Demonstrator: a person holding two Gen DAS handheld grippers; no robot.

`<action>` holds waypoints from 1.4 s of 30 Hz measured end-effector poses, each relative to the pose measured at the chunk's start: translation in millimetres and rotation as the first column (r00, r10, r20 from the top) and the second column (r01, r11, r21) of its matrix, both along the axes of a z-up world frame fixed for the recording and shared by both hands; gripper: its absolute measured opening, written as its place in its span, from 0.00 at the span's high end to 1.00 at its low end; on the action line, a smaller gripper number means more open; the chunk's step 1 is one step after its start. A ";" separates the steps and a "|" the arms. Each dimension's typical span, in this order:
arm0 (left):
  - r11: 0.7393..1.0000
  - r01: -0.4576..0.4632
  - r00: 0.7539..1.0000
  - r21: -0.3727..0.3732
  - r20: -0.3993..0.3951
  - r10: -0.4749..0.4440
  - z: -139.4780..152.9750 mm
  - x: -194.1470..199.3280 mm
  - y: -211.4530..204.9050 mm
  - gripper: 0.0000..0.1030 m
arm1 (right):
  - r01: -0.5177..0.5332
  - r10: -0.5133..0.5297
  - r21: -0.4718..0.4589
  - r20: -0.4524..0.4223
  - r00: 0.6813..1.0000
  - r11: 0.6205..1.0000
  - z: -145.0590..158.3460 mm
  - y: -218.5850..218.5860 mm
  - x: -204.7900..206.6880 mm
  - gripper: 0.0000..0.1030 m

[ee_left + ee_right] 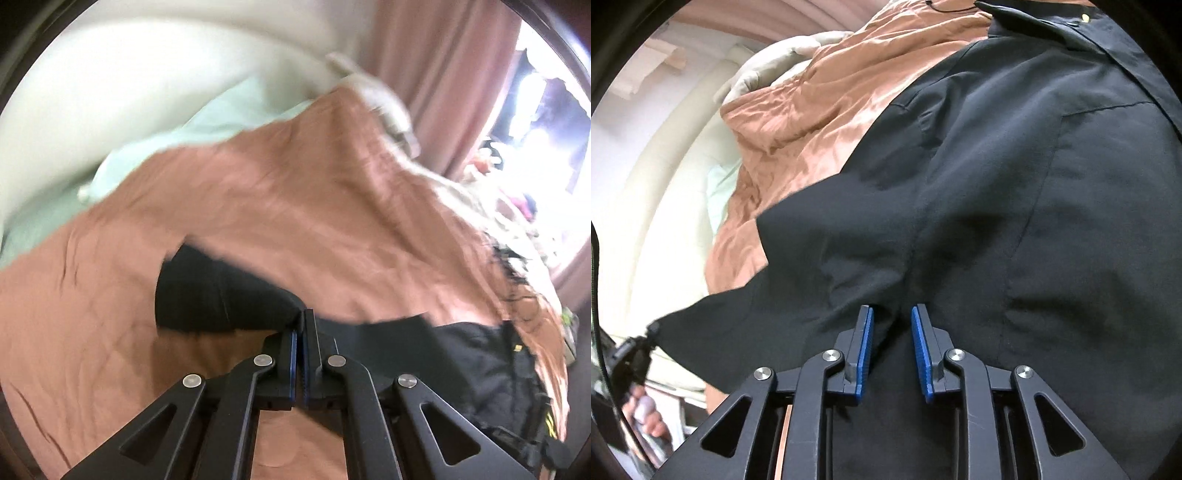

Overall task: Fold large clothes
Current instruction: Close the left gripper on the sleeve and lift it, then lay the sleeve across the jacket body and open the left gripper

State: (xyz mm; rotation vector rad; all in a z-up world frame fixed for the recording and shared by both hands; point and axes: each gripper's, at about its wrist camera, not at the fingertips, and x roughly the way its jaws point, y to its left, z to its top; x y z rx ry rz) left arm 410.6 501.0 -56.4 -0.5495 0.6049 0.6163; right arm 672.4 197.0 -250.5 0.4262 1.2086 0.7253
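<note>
A large black garment [1015,177] lies spread on a brown bedspread [812,92]. In the left wrist view my left gripper [303,317] is shut on the end of a black sleeve [214,291], which hangs off to the left above the bedspread [277,192]. The same gripper shows at the far left of the right wrist view [650,332], pulling the sleeve taut. My right gripper [892,314] is open, its blue pads [919,350] resting on the garment's body near a bunched fold, with nothing between them.
A pale green sheet [122,166] and a cream headboard or wall [110,74] lie beyond the bedspread. A pink curtain [443,74] and a bright window [546,110] are at the right. A beige blanket [764,70] is heaped at the bed's far edge.
</note>
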 end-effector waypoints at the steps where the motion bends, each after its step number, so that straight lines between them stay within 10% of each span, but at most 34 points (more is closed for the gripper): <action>1: 1.000 0.024 0.999 0.020 0.021 -0.024 16.6 3.7 -9.8 0.99 | 0.008 -0.008 -0.004 -0.002 1.000 1.000 2.5 -3.9 -0.8 0.76; 13: 0.944 0.279 0.935 0.175 0.174 -0.309 153.5 62.5 -138.7 0.99 | 0.112 -0.111 -0.001 0.119 0.987 0.994 66.1 -88.5 -31.0 0.76; 23: 0.850 0.466 0.840 0.246 0.178 -0.513 200.2 116.7 -259.3 0.99 | 0.244 -0.239 -0.004 0.187 0.953 0.970 97.5 -174.9 -57.6 0.67; 39: 0.651 0.740 0.638 0.167 0.130 -0.759 152.6 217.0 -411.5 0.98 | 0.464 -0.463 0.017 0.119 0.879 0.886 86.3 -293.0 -37.3 0.53; 41: 0.605 0.787 0.598 0.119 0.093 -0.796 134.6 229.5 -428.9 0.81 | 0.499 -0.498 0.013 0.102 0.861 0.866 81.9 -308.3 -33.3 0.53; 42: 0.569 0.818 0.567 0.078 0.051 -0.822 120.3 236.8 -440.6 0.54 | 0.522 -0.521 0.013 0.089 0.849 0.853 79.0 -318.3 -32.0 0.53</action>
